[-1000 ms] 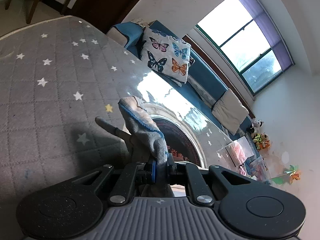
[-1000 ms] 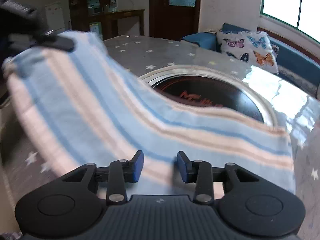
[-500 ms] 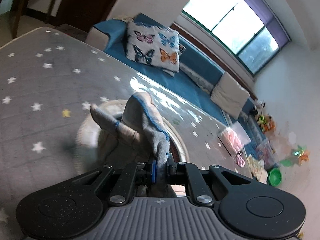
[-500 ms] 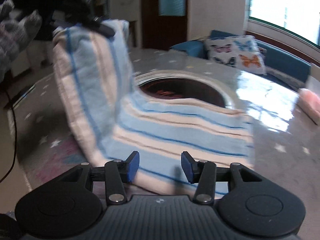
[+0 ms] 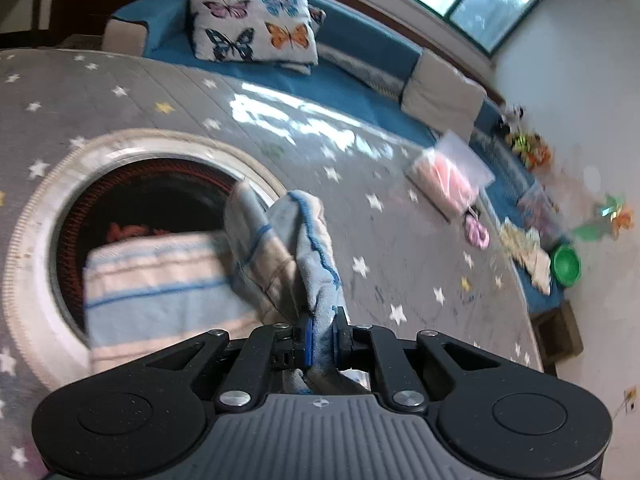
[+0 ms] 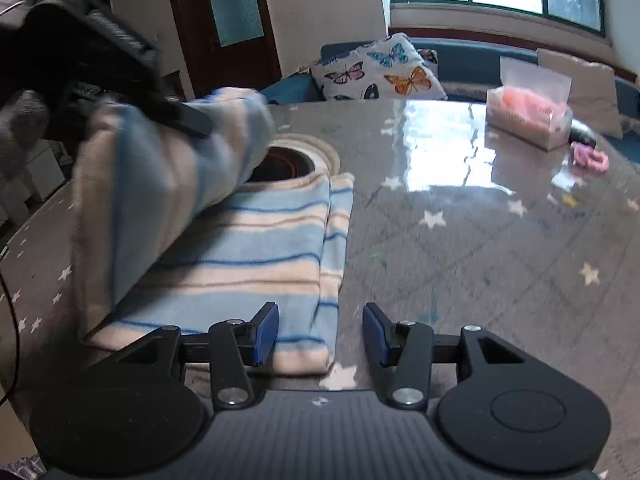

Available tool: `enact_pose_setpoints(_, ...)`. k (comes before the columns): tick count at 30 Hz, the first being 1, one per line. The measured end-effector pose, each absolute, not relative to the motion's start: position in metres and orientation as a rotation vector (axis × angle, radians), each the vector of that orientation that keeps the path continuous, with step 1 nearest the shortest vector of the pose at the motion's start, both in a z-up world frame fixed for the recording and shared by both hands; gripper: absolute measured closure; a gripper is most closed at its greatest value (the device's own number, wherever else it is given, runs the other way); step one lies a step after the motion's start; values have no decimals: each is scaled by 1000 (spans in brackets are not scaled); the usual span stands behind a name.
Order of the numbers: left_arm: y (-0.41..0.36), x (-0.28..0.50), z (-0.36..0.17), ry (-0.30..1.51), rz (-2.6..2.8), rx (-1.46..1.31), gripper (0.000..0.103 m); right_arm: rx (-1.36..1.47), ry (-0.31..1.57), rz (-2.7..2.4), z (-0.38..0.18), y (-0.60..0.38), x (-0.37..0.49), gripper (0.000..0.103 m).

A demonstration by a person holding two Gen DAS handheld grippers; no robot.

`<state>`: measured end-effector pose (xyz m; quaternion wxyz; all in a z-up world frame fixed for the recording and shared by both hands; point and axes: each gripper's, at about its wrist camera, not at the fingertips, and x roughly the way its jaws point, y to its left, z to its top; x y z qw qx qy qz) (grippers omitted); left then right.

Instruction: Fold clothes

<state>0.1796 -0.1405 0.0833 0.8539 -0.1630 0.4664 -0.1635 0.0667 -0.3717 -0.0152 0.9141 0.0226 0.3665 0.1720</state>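
Observation:
A blue, pink and white striped cloth [image 6: 256,248] lies partly flat on the grey star-patterned table [image 6: 460,264]. My left gripper [image 5: 322,334] is shut on one edge of the cloth [image 5: 312,248] and holds that part lifted and folded over the flat part. In the right wrist view the left gripper [image 6: 120,68] shows at the upper left with the raised cloth hanging from it. My right gripper [image 6: 320,332] is open and empty, low over the cloth's near right corner.
A round dark opening with a pale rim [image 5: 36,216] sits in the table under the cloth. A clear box of pink items [image 6: 528,116] and a pink object [image 6: 590,158] lie at the far right. A butterfly pillow [image 6: 380,70] rests on the blue sofa behind.
My left gripper has carried the held cloth edge across to the right, folding it over the flat part. My right gripper has opened wider and now sits at the cloth's right corner.

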Motion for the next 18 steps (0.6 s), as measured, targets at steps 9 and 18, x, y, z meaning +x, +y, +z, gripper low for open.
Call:
enact_pose_setpoints(9,-162,180,56,1057,-411,-310,79,57,749,385,-19,-374,65,56)
enact_pose_setpoints(18,-145,166,74,985,-507,-322,62,72,745,351,-7,-393,61,55)
